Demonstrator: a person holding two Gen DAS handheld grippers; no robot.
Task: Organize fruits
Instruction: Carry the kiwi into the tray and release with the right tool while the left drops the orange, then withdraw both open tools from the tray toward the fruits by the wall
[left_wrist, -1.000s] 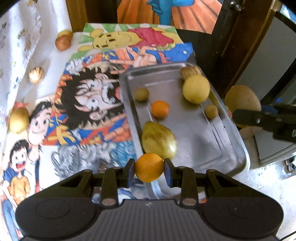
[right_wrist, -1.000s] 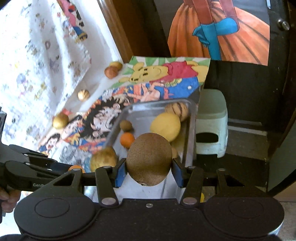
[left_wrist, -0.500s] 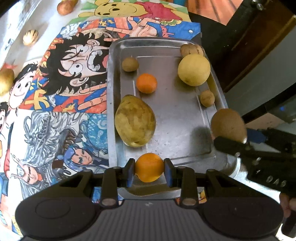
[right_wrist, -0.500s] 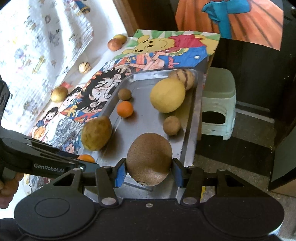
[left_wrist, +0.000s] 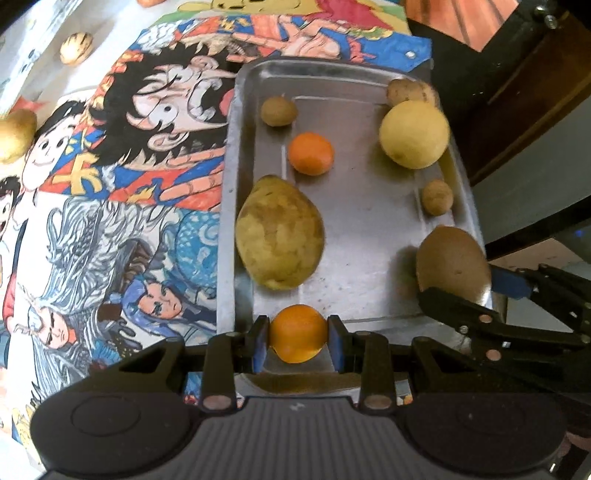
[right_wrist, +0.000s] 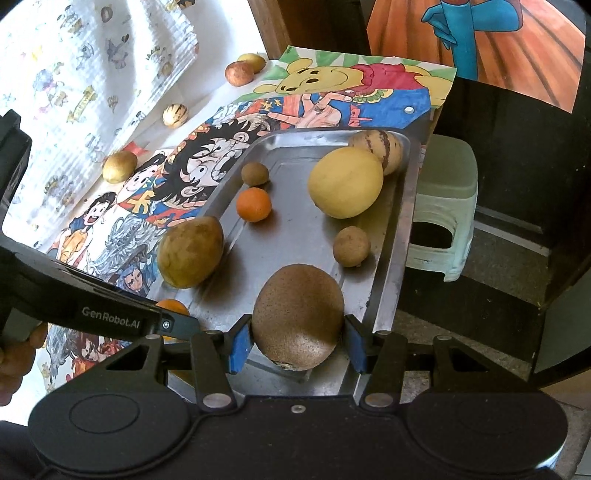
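Note:
My left gripper (left_wrist: 298, 341) is shut on a small orange (left_wrist: 297, 333), held over the near end of the metal tray (left_wrist: 373, 236). My right gripper (right_wrist: 297, 341) is shut on a large brown round fruit (right_wrist: 298, 315), held over the tray's near right corner; it also shows in the left wrist view (left_wrist: 452, 266). In the tray lie a yellow-green mango (left_wrist: 280, 232), a second orange (left_wrist: 311, 153), a yellow round fruit (left_wrist: 413, 133), two small brown fruits (left_wrist: 279, 110) (left_wrist: 437, 196) and a striped fruit (right_wrist: 380, 149).
The tray sits on a cartoon-printed cloth (left_wrist: 122, 184). Loose fruits lie on the table to the left: a striped one (right_wrist: 175, 115), a yellow one (right_wrist: 119, 166), and a pair at the back (right_wrist: 244, 69). A pale green stool (right_wrist: 441, 206) stands beyond the table's right edge.
Both grippers have moved forward and down over the tray's near end, each still holding its fruit. The right gripper's brown fruit now hangs inside the tray's right rim.

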